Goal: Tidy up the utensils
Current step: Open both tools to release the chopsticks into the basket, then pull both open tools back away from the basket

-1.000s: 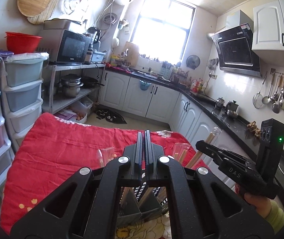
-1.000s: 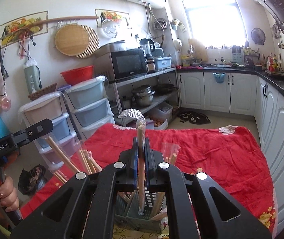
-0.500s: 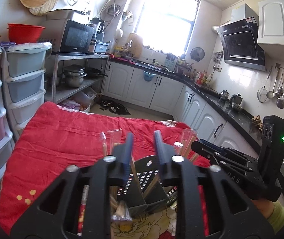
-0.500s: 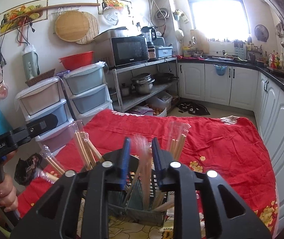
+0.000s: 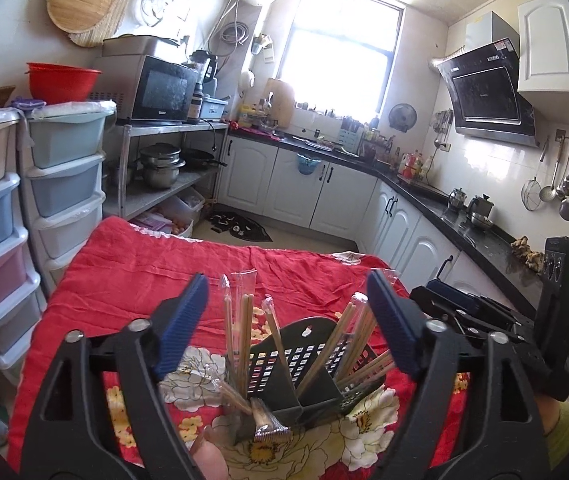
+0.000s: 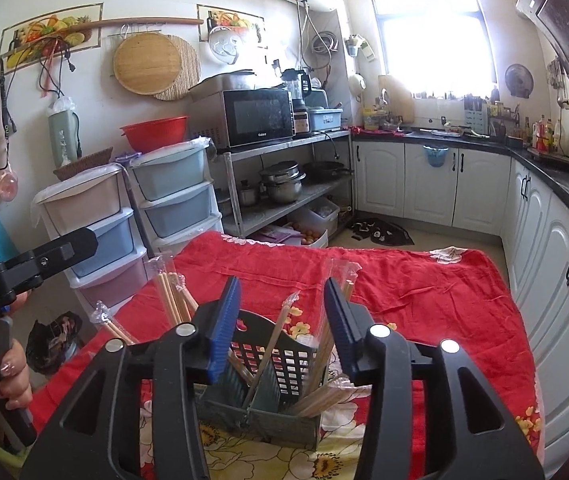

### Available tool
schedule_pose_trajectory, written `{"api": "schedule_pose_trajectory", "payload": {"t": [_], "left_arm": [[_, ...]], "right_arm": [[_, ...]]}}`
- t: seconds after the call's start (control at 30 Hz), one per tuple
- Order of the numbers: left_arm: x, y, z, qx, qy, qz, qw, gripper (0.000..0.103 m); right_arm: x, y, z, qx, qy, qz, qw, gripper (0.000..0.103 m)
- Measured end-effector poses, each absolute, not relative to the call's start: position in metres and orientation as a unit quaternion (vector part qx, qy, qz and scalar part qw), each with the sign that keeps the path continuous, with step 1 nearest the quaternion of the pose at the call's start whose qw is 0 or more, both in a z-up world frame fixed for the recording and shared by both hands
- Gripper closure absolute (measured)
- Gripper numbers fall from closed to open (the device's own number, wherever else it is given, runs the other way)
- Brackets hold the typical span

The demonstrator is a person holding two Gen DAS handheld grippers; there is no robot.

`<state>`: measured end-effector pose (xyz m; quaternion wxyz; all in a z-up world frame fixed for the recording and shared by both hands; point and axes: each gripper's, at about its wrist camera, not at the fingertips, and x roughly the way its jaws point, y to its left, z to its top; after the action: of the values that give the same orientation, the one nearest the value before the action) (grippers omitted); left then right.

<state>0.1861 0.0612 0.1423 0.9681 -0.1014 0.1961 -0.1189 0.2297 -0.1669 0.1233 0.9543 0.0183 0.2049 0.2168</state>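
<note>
A dark grey perforated utensil holder stands on the red flowered cloth. Several plastic-wrapped wooden chopsticks lean in its compartments. My left gripper hovers just over the holder, its jaws opening wide; chopstick tops rise between the blue pads, untouched. My right gripper hangs over the same holder from the other side, jaws opening. One wrapped chopstick stands between its pads, not pressed by them. Another wrapped piece pokes out at the holder's near edge.
Plastic drawer towers stand left of the table, a metal rack with a microwave behind them. White cabinets under a black counter run along the right. A person's hand grips the left tool's handle.
Both grippers went from shut to open. The right one let go of a wrapped chopstick, which now stands in the holder. Both views tipped down onto the holder.
</note>
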Motion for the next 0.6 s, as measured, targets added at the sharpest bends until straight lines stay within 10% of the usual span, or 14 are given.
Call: {"api": "schedule_pose_trajectory", "payload": {"t": [0.6], "left_arm": [[0.149,0.063,0.148,-0.106,0.171,-0.114,0.973,0.011]], "right_arm": [[0.183,-0.177,0.135,0.004,0.166,0.214,0.963,0.033]]}}
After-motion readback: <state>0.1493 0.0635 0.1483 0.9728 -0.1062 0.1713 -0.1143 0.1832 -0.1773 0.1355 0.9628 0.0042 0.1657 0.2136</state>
